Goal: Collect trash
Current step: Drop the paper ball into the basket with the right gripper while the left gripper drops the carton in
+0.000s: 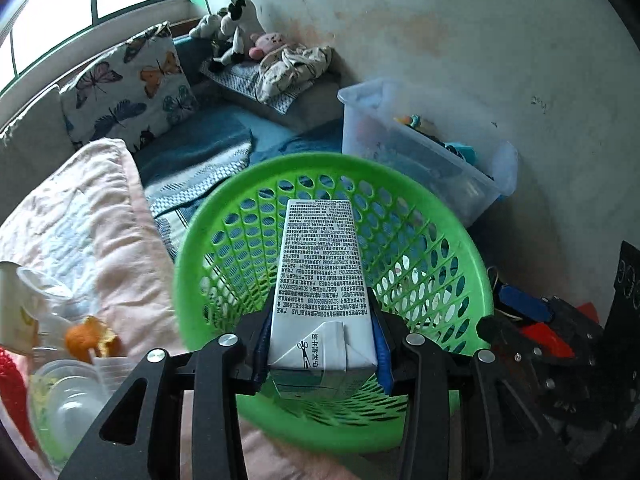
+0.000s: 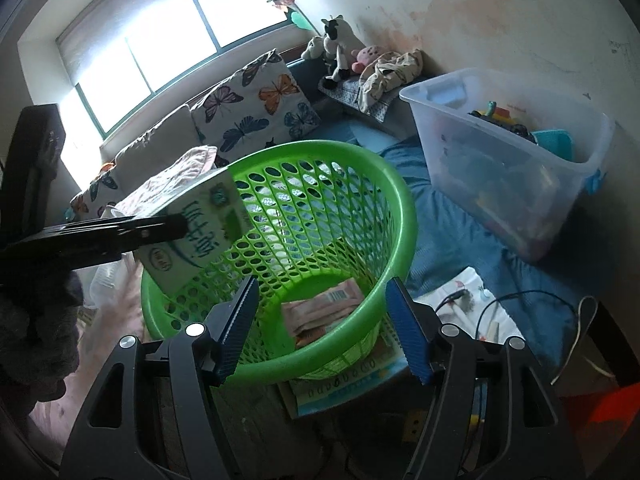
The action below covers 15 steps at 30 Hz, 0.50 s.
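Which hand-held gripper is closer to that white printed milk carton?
Left. The left hand-held gripper clamps the white printed milk carton above the green basket; the right hand-held gripper hangs apart, open.

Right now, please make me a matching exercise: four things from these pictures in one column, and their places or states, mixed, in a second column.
1. milk carton
2. pink packet
3. orange peel
4. right gripper

A. on the bottom of the green basket
B. open, holding nothing
C. clamped in the left gripper
D. beside clear plastic cups

Pairs: 1-C, 2-A, 3-D, 4-B
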{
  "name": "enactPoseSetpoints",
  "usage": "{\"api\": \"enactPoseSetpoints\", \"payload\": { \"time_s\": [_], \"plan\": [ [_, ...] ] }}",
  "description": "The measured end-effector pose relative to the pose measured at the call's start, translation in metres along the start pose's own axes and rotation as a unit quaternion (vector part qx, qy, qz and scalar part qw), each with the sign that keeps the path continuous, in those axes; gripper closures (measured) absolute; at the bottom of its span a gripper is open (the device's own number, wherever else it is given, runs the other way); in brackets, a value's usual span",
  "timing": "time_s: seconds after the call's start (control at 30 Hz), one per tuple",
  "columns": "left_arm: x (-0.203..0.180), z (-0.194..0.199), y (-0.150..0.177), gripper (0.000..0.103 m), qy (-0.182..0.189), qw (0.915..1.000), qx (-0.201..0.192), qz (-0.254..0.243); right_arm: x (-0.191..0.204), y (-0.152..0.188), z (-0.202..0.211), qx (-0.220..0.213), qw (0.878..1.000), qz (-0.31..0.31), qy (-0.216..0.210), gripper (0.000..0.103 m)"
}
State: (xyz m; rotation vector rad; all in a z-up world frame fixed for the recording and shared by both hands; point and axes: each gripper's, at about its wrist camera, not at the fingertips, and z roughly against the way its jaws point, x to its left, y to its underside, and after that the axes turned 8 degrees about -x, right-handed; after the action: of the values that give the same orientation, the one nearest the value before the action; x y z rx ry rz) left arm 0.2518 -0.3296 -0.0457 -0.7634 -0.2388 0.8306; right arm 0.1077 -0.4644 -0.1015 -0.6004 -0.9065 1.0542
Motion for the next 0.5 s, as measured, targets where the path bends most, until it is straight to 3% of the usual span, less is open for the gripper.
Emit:
{"api": "enactPoseSetpoints", "payload": {
  "time_s": [0.17,0.5],
  "plan": [
    [-0.003,-0.008,0.005,0.046,0.004,1.0,0.002,0.008,-0.001,0.002,0.002,-0.001,1.0,-0.003,-0.003,0.037],
    [0.006,0.032,0.019,0.045,-0.016,0.9991,-0.036,0.016,0.014,0.005,0.013,-0.003,1.0,0.007,-0.014,0.037]
  ]
}}
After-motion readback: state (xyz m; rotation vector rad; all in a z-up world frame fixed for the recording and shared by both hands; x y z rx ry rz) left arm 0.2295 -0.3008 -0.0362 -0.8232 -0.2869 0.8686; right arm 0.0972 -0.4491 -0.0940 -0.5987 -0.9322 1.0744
